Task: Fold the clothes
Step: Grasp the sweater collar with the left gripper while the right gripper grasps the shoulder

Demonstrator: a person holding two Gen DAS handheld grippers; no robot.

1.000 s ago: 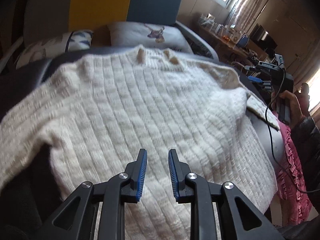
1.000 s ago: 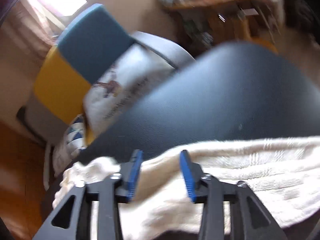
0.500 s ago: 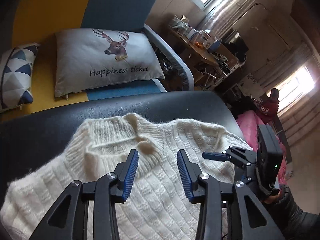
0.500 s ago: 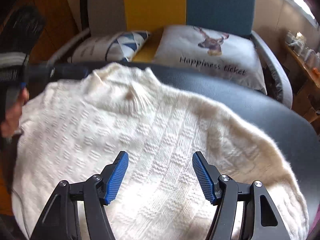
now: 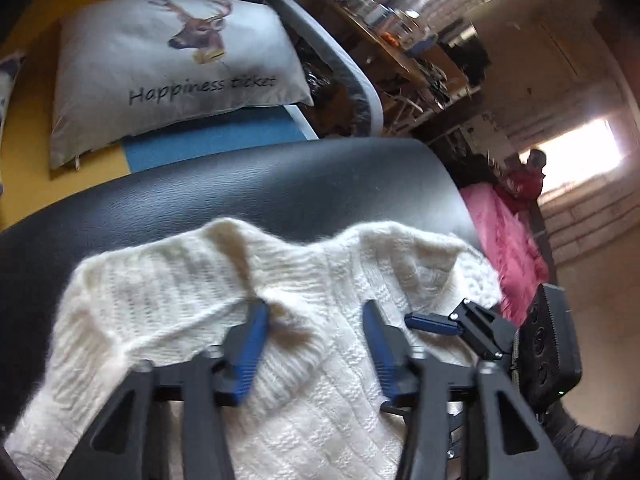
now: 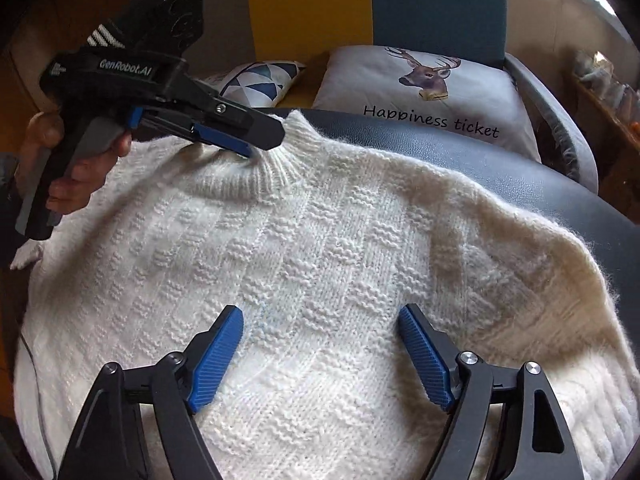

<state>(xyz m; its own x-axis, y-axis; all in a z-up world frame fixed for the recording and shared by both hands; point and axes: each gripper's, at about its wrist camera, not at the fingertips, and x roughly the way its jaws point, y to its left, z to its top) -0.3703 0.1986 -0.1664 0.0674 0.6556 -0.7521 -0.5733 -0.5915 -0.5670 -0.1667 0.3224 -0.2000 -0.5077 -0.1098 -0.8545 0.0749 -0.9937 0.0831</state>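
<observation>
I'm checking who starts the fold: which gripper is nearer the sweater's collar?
Left. The left gripper is right at the collar of the white knit sweater. The right gripper hovers open over the sweater's chest, well below the collar.

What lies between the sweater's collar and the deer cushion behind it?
Only bare black padded surface separates the sweater collar from the deer cushion, clearest in the right wrist view.

Sweater (image 6: 320,264) lies flat on the padded surface (image 6: 500,168), neckline at the far edge. Behind the surface stands a sofa (image 6: 436,4) bearing the deer cushion (image 6: 424,92) and, left of it, a smaller patterned cushion (image 6: 256,82). Left gripper (image 6: 248,148) sits at the collar (image 6: 280,160); right gripper (image 6: 320,352) over the sweater's middle, nearer the viewer.
</observation>
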